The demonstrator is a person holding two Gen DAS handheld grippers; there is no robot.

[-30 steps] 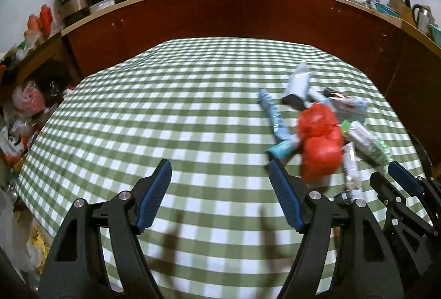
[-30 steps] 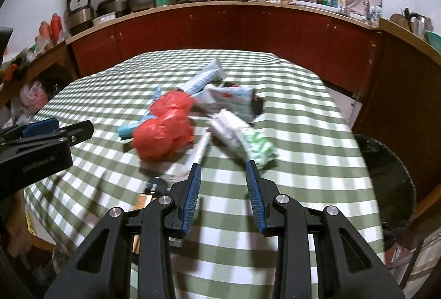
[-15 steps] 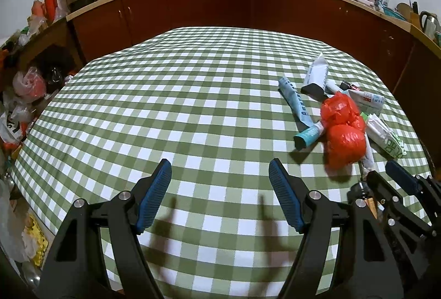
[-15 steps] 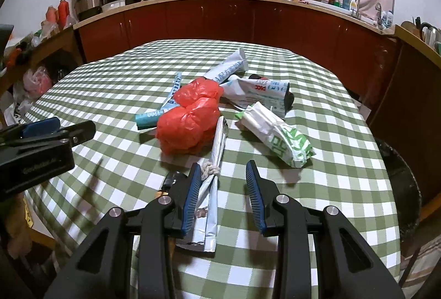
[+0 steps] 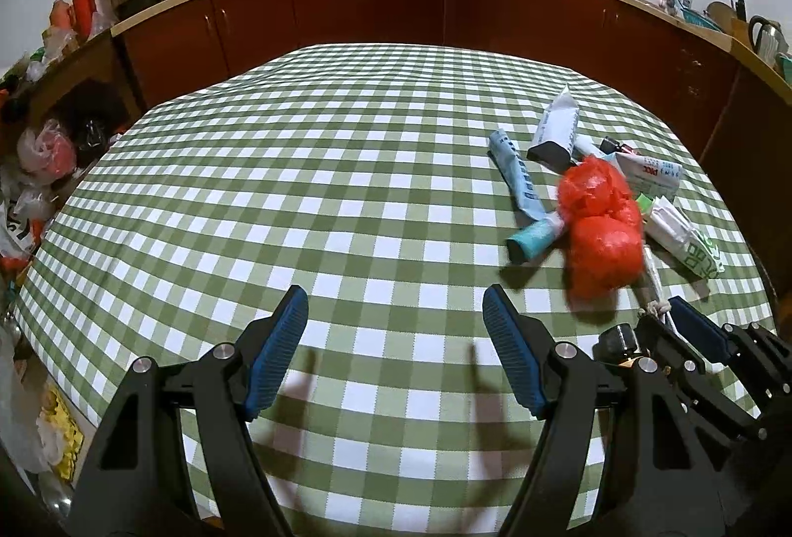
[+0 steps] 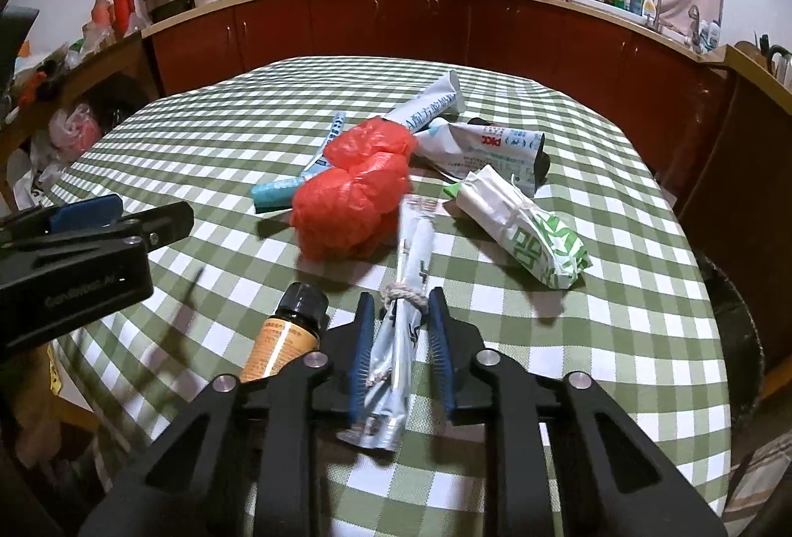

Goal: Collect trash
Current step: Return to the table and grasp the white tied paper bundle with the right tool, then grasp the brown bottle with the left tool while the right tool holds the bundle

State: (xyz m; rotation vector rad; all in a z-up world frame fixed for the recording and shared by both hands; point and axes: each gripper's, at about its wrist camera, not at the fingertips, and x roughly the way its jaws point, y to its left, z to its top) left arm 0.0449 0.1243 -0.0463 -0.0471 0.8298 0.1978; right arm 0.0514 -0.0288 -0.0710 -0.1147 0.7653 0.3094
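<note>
Right gripper (image 6: 398,329) jaws are closing around a silver wrapper (image 6: 403,319) lying on the checked table (image 6: 618,329). Left gripper (image 5: 396,339) hangs wide open, empty, over bare cloth. Red bag (image 6: 354,198) sits beyond the wrapper; a small bottle (image 6: 284,334) lies just beside it.

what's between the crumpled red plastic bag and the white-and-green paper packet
A long silvery wrapper tied with string lies between red bag and packet, in the right wrist view.
</note>
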